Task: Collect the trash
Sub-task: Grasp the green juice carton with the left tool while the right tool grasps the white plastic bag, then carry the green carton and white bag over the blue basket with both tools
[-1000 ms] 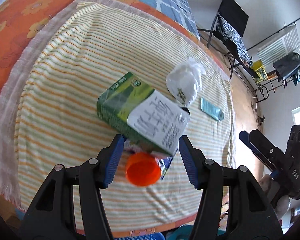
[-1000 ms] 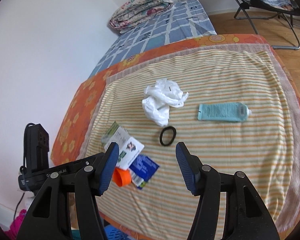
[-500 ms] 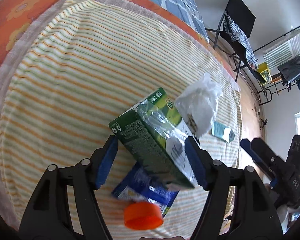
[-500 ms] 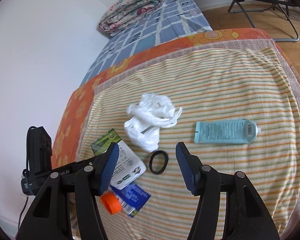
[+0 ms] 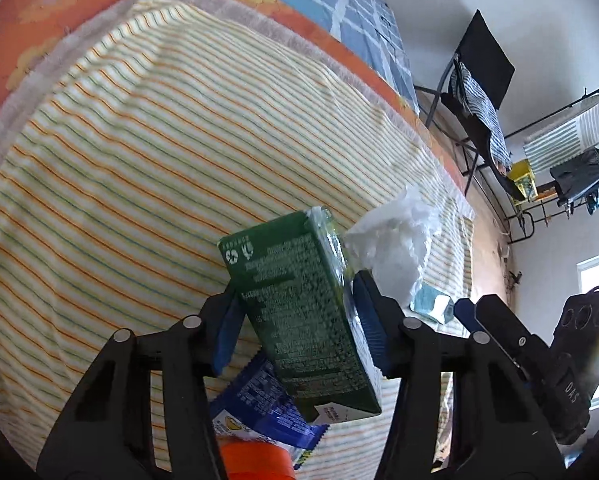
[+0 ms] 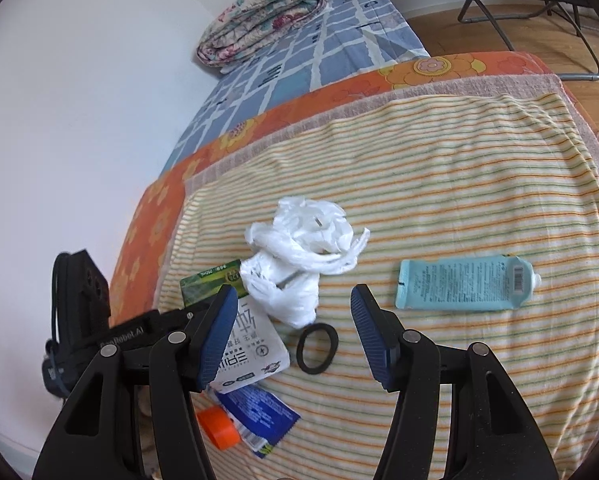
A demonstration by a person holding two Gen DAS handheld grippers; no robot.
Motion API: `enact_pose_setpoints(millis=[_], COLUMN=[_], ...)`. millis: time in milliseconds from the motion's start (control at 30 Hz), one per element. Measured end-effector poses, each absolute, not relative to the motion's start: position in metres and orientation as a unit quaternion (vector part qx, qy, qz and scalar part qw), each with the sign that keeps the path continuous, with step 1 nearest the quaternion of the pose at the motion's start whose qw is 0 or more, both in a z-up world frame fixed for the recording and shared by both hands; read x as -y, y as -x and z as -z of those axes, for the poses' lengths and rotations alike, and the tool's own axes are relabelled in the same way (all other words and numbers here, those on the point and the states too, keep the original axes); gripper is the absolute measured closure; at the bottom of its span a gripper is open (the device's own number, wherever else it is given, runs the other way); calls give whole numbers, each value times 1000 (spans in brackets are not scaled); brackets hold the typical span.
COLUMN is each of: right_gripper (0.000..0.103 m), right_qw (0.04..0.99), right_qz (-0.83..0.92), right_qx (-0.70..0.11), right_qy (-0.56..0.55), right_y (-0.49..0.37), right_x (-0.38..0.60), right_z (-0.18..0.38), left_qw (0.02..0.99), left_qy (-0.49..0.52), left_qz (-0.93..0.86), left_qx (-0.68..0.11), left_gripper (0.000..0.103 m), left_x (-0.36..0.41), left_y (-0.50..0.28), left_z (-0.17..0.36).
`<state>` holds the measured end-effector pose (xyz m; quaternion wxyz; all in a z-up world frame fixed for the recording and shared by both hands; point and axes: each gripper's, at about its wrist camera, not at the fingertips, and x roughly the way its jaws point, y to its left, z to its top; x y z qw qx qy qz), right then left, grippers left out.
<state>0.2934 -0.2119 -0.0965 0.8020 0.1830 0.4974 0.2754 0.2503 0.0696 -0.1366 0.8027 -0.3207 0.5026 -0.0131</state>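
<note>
Left wrist view: left gripper (image 5: 299, 330) clamps the green milk carton (image 5: 303, 316), tilted above the striped cloth (image 5: 139, 160); blue wrapper (image 5: 259, 408) and orange cap (image 5: 255, 460) lie beneath. Right wrist view: right gripper (image 6: 291, 336), jaws spread and empty, hovers over the black ring (image 6: 317, 348); crumpled plastic bag (image 6: 299, 252) and teal tube (image 6: 465, 284) remain uncollected.

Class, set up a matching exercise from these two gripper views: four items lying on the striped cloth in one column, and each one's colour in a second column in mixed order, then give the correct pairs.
Items
1. drink carton
2. crumpled plastic bag
3. squeeze tube
4. bottle cap

Colours
A. light blue
B. orange
C. green
D. white

Pairs: 1-C, 2-D, 3-A, 4-B.

The carton sits between the jaws of the left gripper; the other three lie on the striped cloth.
</note>
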Motion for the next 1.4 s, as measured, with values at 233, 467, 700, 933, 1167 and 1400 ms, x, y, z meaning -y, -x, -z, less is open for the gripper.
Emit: enact_pose_setpoints(millis=[233,467,700,933,1167,1400], right_gripper=[45,45,79,86,87,87], right_qw=[802,818,829,848,855,851], right_qz=[-313,-302,-286,-296,-312,-340], right_qx=[-489,-488,-480,-439,-414,-399], right_qy=[-140,-31,9,-1,-25,-31], right_y=[-290,-286,-286,-272,-246,-205], right_x=[183,144,141,150,167,183], right_z=[99,113,123,93,56,24], left_qw=[821,827,833,844,854,872], left_qy=[301,305,300,289,282,253], left_qz=[-3,-9,-13,-15,-6,-2], left_qx=[-486,-472,-465,-451,-437,-419], left_gripper=[58,60,60,60,60,60], left_x=[-84,-100,-110,-114,-112,-110], left_y=[-246,-240,-229,-214,-187,-153], left_z=[125,115,108,91,68,42])
